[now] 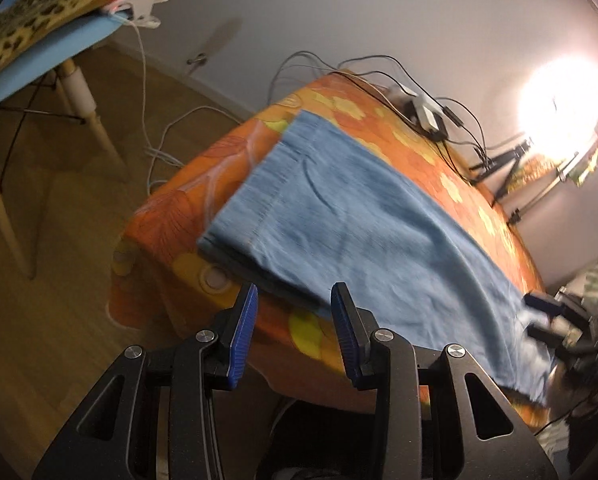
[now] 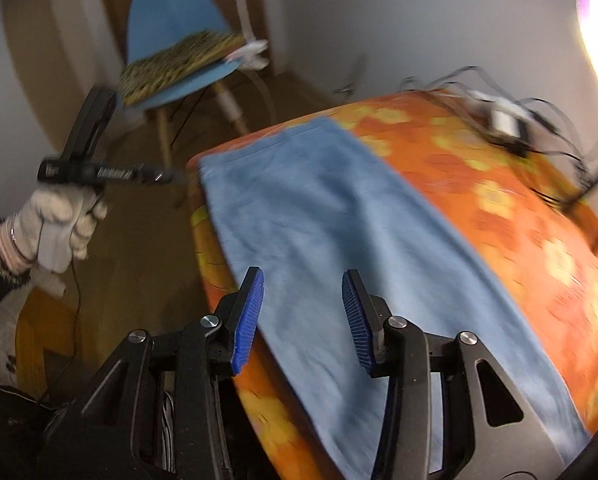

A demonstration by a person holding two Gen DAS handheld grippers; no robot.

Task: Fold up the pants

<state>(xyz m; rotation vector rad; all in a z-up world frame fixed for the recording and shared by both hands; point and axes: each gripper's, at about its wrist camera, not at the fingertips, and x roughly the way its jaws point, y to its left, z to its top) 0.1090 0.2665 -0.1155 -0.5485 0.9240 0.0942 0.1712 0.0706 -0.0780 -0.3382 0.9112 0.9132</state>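
Observation:
Light blue pants (image 1: 339, 216) lie folded lengthwise on a table with an orange flowered cloth (image 1: 171, 220); they also show in the right wrist view (image 2: 319, 232). My left gripper (image 1: 295, 300) is open and empty, held just off the table's near edge by the pants' hem end. My right gripper (image 2: 303, 284) is open and empty above the pants near the table's edge. It shows at the far end of the pants in the left wrist view (image 1: 539, 316), and the left gripper shows off the table in a gloved hand in the right wrist view (image 2: 167, 178).
A blue chair (image 2: 171, 32) with a leopard-print cushion (image 1: 47, 16) stands on the wooden floor beyond the table. Cables and a white adapter (image 1: 427, 112) lie at the table's far edge. A bright lamp (image 1: 559, 104) glares by the wall.

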